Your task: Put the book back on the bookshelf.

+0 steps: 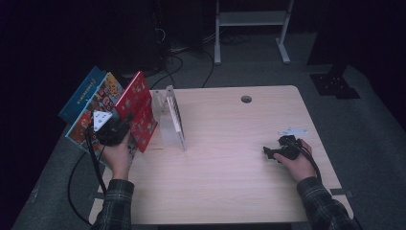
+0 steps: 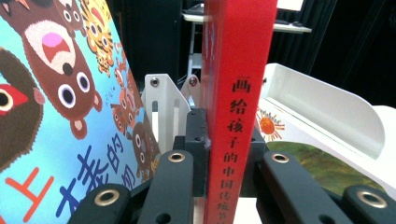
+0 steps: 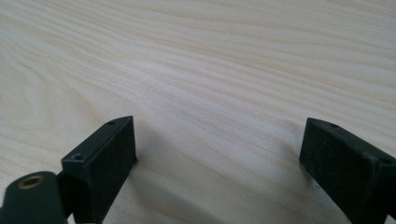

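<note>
The high view looks down over the table (image 1: 230, 158) from the person's side — both gripper views (riding low) sit close to it.

1. Pale wooden table (image 1: 230, 158), with a round hole (image 1: 246, 99) near its far edge.
2. Grey carpeted floor (image 1: 268, 72).
3. White frame stand (image 1: 251, 28) beyond the table.
4. Room dim; black cables (image 1: 177, 62) trail across the floor.

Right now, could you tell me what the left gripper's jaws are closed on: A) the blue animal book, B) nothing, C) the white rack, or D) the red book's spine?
D: in the left gripper view, the left gripper has a jaw pressed on each side of the red book at its spine.
</note>
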`<state>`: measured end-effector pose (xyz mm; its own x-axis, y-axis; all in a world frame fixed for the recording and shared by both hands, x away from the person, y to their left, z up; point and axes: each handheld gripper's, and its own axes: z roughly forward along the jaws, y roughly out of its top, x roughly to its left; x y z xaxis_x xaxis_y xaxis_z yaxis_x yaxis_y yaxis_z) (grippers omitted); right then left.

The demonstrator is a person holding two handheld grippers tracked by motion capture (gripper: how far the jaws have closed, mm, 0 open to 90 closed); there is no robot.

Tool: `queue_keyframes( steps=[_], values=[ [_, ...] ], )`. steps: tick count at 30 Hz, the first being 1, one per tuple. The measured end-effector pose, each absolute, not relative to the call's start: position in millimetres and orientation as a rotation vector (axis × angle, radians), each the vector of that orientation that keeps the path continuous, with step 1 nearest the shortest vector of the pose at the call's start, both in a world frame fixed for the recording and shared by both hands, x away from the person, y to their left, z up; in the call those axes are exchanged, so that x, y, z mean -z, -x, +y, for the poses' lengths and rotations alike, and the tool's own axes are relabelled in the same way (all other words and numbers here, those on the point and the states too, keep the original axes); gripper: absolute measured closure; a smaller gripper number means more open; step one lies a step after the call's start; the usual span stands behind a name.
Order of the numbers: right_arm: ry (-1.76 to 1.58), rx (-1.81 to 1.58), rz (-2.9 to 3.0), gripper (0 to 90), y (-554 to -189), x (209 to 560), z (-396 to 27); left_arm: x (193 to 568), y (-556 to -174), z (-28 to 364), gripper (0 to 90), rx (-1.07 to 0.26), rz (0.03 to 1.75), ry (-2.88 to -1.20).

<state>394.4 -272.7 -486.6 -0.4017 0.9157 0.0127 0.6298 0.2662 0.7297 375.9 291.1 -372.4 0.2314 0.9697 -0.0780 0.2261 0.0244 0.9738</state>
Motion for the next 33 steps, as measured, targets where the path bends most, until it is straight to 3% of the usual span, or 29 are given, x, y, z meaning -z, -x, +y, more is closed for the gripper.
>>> queue_keyframes(
  steps=[10,21,29,33],
  values=[
    [-1.399,-0.933,2.129,9.6,-394.4,486.6,-272.7,369.1,-372.6,291.5,77.7,-0.849,1.253,-1.442],
    [-1.399,-0.933,2.129,9.6,-394.4,486.6,-272.7,368.9,-361.6,285.7,56.7,-0.809,1.295,-1.57],
    [-1.399,-0.932,2.13,9.6,-394.4,486.6,-272.8,374.1,-353.3,285.5,55.5,-0.736,1.367,-1.675],
    [-1.399,-0.932,2.13,9.6,-394.3,486.6,-272.7,377.6,-347.8,286.7,56.4,-0.64,1.389,-1.721]
  ],
)
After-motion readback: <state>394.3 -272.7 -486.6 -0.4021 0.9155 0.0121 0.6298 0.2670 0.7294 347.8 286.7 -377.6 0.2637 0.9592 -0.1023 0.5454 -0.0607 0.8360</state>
